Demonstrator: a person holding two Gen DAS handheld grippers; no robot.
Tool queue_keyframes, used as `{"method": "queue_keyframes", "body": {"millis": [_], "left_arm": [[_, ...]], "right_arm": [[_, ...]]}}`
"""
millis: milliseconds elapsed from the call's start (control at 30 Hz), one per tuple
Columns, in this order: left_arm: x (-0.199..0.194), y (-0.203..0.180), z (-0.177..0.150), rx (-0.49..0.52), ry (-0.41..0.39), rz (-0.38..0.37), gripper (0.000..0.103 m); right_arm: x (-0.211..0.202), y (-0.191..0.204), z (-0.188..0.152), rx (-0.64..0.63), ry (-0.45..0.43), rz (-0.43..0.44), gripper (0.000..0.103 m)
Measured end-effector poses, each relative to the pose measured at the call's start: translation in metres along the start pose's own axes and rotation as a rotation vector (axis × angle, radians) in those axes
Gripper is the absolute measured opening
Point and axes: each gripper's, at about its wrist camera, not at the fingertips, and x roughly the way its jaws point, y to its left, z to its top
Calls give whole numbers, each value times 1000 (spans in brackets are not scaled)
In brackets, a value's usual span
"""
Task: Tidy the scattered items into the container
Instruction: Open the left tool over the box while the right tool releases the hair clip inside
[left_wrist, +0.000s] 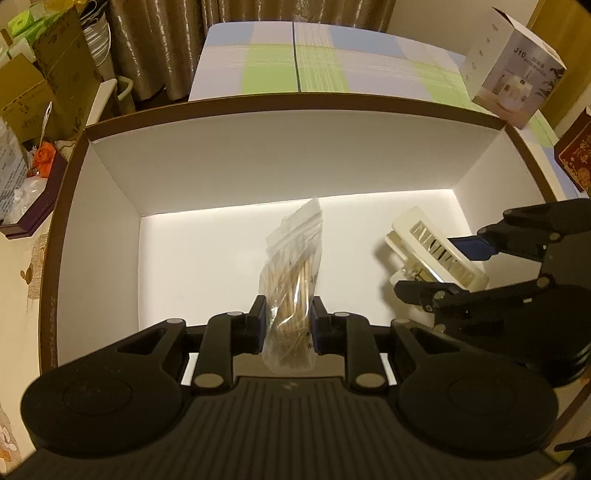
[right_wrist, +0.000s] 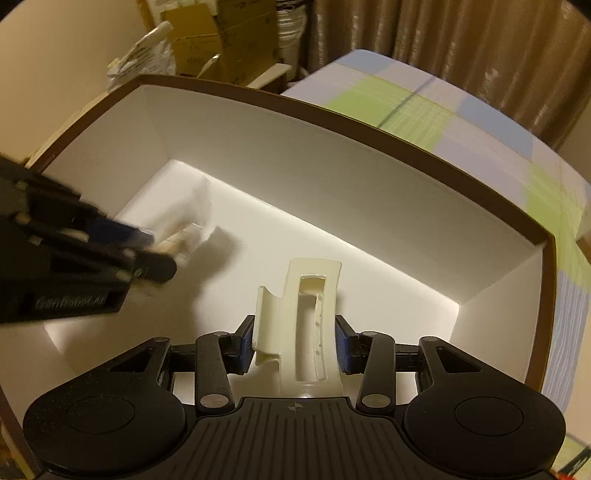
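A bed (left_wrist: 325, 62) with a pale checked cover of green, blue and lilac fills the background, in front of brown curtains (left_wrist: 155, 40). Nearest the cameras stands the container (left_wrist: 280, 147), a large open box with white inner walls and a dark brown rim; both grippers reach down into it. Cardboard cartons (left_wrist: 48, 74) are stacked off its left side, and a small white product box (left_wrist: 513, 70) sits tilted beyond its far right corner, next to a dark red box (left_wrist: 576, 155).

The left gripper (left_wrist: 288, 325) has a clear plastic bag of thin wooden sticks (left_wrist: 291, 284) standing upright between its blue pads. The pads lie just beside the bag's sides, and whether they press on it cannot be told. The bag's top leans toward the far wall, above the white floor of the container.

The right gripper (right_wrist: 295, 345) stands spread wide, released, with a cream plastic clip (right_wrist: 306, 325) lying between its pads on the container floor; a gap shows between the right pad and the clip, while the left pad lies just beside it. In the left wrist view the clip (left_wrist: 436, 251) lies in the right part of the container, well apart from the bag.
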Motion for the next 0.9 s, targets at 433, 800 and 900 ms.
{"method": "queue_keyframes", "body": {"millis": [433,800,900], "left_arm": [[-25,-1,-4,-23,-38,55,89],[-60,-19,-14,-17,-107,70,95],[-72,-25,-19,-22,-127,82,97]], "right_arm": [[-41,7,-19,-42,-63,28,101],[-80,1,-32,22,-130,5,101],[-94,-1,-39,39,-154,3,101]]}}
